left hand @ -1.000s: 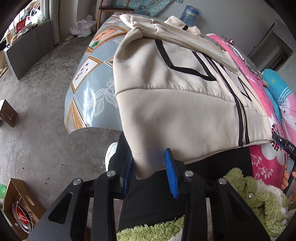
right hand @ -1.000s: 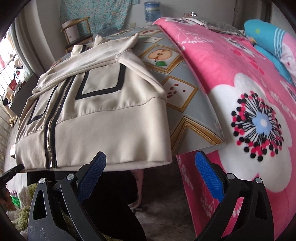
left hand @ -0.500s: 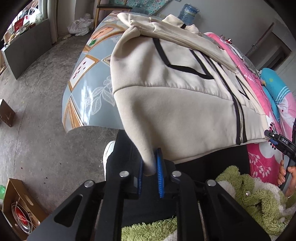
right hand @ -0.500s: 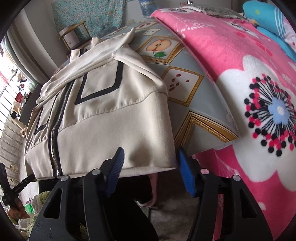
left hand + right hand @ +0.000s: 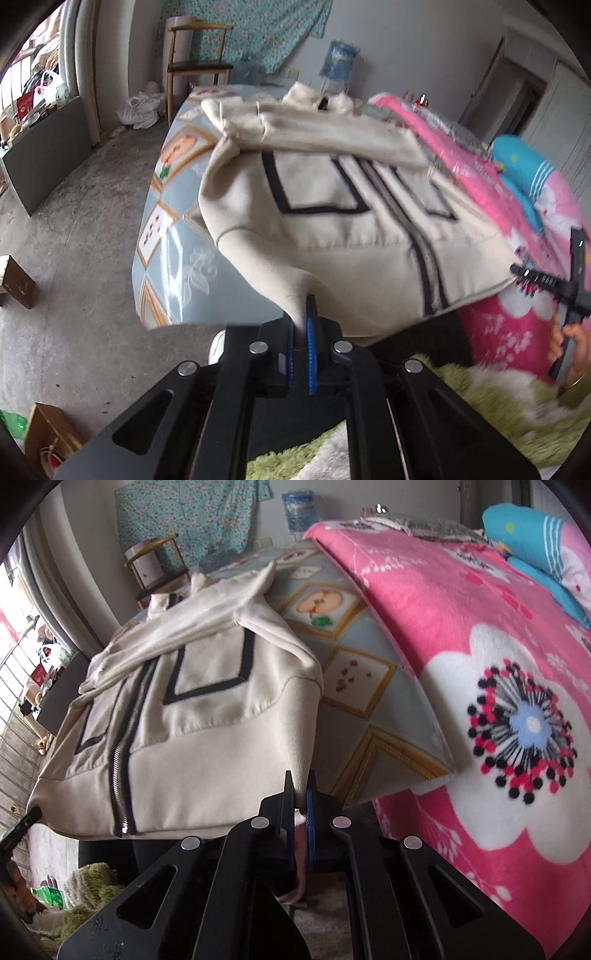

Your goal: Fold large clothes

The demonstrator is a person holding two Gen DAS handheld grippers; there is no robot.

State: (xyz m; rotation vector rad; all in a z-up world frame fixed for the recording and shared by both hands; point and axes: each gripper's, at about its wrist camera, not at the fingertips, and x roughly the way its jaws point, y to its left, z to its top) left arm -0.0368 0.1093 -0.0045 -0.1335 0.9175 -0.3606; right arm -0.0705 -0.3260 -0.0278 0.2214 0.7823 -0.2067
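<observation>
1. Two grips: left gripper [image 5: 301, 325] stays clamped on a hem corner of the jacket [image 5: 332, 229]; right gripper [image 5: 301, 797] has just closed on the other corner.
2. Lift both corners evenly, keeping the hem taut, then fold toward the collar.
3. Jacket: cream, black-trimmed, zipped, sleeves crossed, lying on the bed [image 5: 369, 686].

Matt cream cloth jacket [image 5: 332, 236] on glossy bedcover [image 5: 173, 236].

A pink blanket [image 5: 461, 635] covers the bed's right side, a blue pillow [image 5: 532, 535] at its far corner. A chair [image 5: 195, 48] and water jug [image 5: 338, 61] stand beyond the far edge.
</observation>
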